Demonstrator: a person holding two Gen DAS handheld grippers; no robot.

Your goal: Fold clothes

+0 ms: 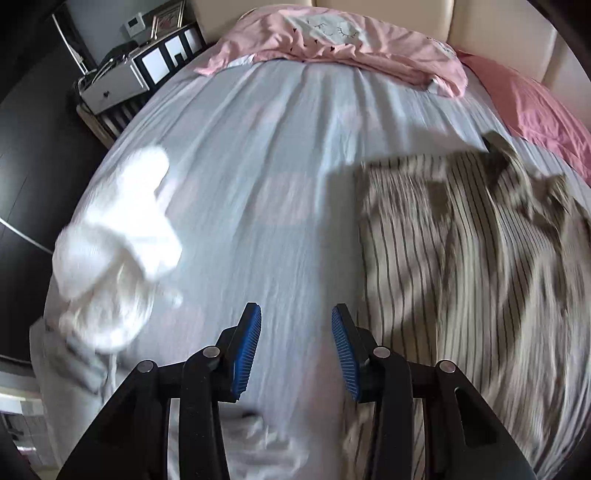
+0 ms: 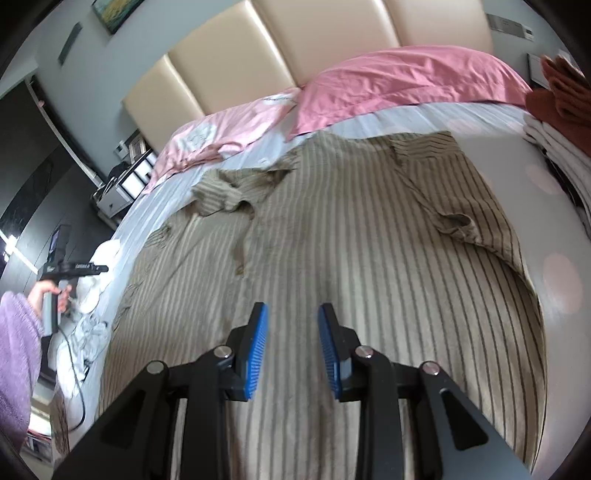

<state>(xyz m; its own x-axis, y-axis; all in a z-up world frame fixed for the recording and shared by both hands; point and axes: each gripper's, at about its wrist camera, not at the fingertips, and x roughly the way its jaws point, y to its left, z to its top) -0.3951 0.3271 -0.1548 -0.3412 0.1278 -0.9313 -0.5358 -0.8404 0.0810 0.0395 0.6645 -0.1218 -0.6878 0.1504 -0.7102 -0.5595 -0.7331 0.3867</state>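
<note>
— Can you read anything here?
— No. The left gripper [image 2: 74,267] carries white lettering on its body, too small for you to read; the pillowcase [image 1: 332,31] shows drawn eyelashes only.

Motion blur smears the left wrist view: the striped shirt [image 1: 461,240] at right loses its stripe edges, and the white clothes [image 1: 114,243] at left are a soft blob — no seams readable. In the right wrist view the shirt's hem runs under the right gripper [image 2: 293,350] and off the bottom edge; the folded stack [image 2: 557,147] at upper right is cropped.
</note>
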